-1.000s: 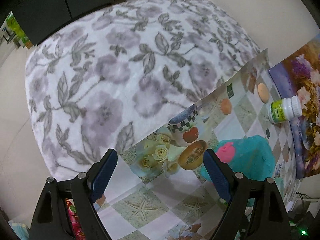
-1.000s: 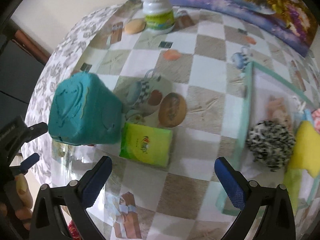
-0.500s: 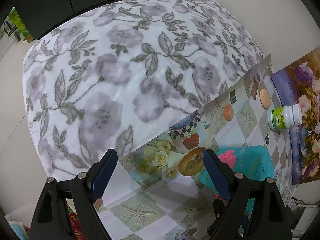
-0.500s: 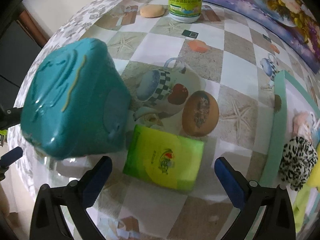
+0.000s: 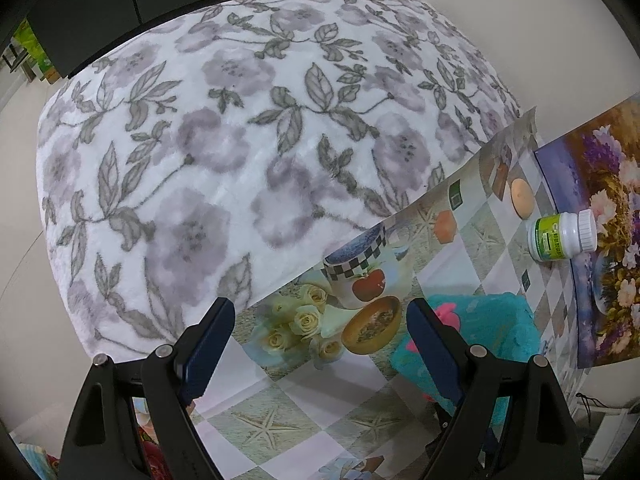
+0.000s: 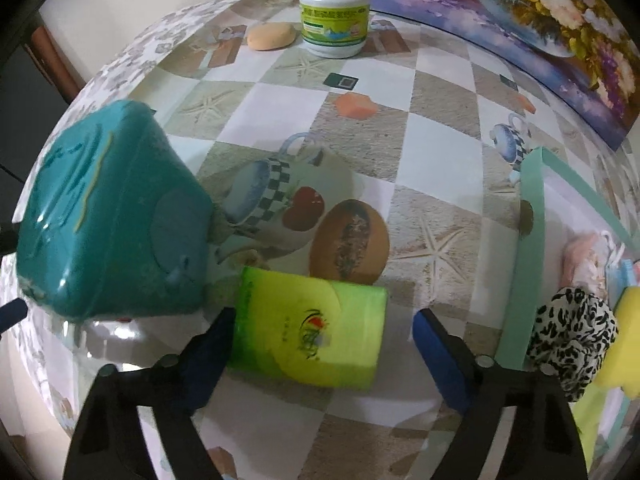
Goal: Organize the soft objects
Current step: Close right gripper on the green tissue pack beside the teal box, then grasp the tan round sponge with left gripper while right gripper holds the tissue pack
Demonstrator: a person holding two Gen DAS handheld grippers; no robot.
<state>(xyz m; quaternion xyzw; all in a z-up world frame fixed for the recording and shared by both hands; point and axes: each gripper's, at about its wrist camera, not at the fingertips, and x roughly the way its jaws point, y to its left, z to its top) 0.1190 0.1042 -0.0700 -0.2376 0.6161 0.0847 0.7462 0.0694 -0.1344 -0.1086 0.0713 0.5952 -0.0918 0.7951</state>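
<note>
A lime-green soft tissue pack (image 6: 308,332) lies flat on the patterned tablecloth (image 6: 440,128). My right gripper (image 6: 324,320) straddles it from above and its jaws are closing. The left pad is at the pack's edge and the right pad stands off it. A teal wipes pack (image 6: 108,220) sits just left of it, also seen in the left wrist view (image 5: 488,328). My left gripper (image 5: 320,316) hangs open over the tablecloth with nothing between its fingers. A mint-green tray (image 6: 528,272) at the right holds a leopard-print scrunchie (image 6: 572,340), a yellow sponge (image 6: 624,344) and a pink soft item (image 6: 584,256).
A white bottle with a green label (image 6: 334,12) stands at the far edge beside a tan round puff (image 6: 272,36). A floral picture (image 6: 520,20) lines the back. A grey-flowered fleece blanket (image 5: 240,140) covers the surface left of the tablecloth.
My right gripper has come down over the green pack, which now lies between its jaws, and the jaws have narrowed. The left gripper has stayed where it was.
</note>
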